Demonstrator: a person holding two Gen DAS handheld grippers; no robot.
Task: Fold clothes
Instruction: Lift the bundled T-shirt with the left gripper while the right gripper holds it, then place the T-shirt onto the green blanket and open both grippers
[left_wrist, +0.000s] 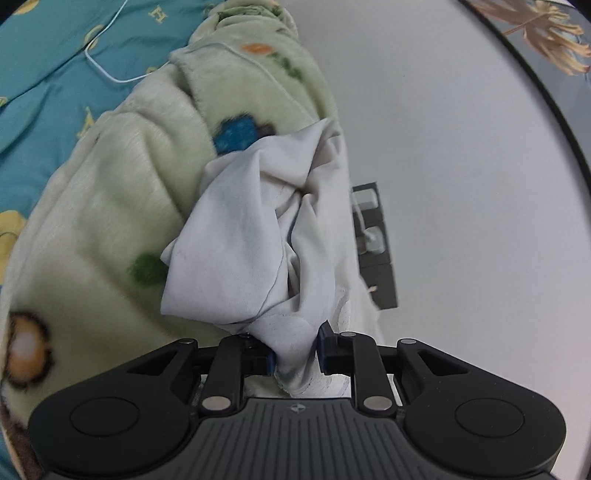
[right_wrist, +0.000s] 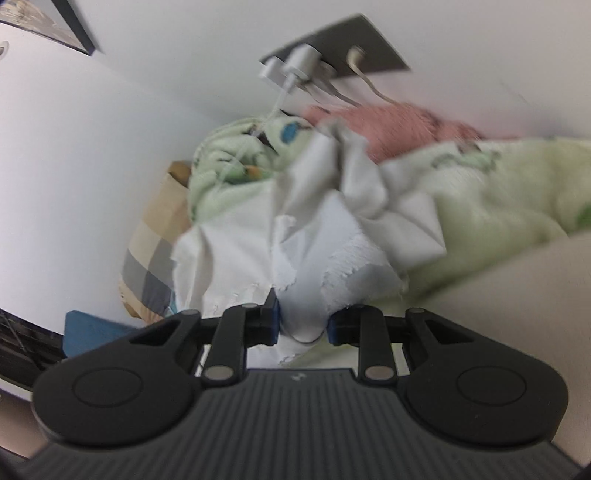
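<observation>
**White garment pinched by both grippers**

Here, a white garment (left_wrist: 255, 229) is seen clamped in the left gripper (left_wrist: 295, 354); a bunched neck of cloth is squeezed between the two blue-padded fingers, and from there the fabric rises in crumpled folds toward twelve o'clock. A pale green fleece blanket (left_wrist: 110, 221) with coloured cartoon patches is spread behind it, from seven o'clock round to twelve. A teal bedsheet (left_wrist: 48, 74) is visible at ten o'clock, with a thin white cable (left_wrist: 107, 72) looped across it. A grey wall socket plate (left_wrist: 375, 247) with plugs in it is fixed to the white wall (left_wrist: 461, 184) just beside the garment at three o'clock. A framed picture (left_wrist: 546, 33) is cut off at one o'clock.

In the right wrist view, which is blurred, the same garment (right_wrist: 310, 236) is held by the right gripper (right_wrist: 303, 325), closed on a fold of white cloth with a frayed edge. The green blanket (right_wrist: 498, 192) lies at two o'clock, with a pink cloth (right_wrist: 391, 125) beyond it at one o'clock. The socket plate (right_wrist: 343, 48) sits at twelve o'clock. A checked pillow (right_wrist: 155, 251) leans at nine o'clock, with a blue object (right_wrist: 88, 332) below it at eight o'clock.
</observation>
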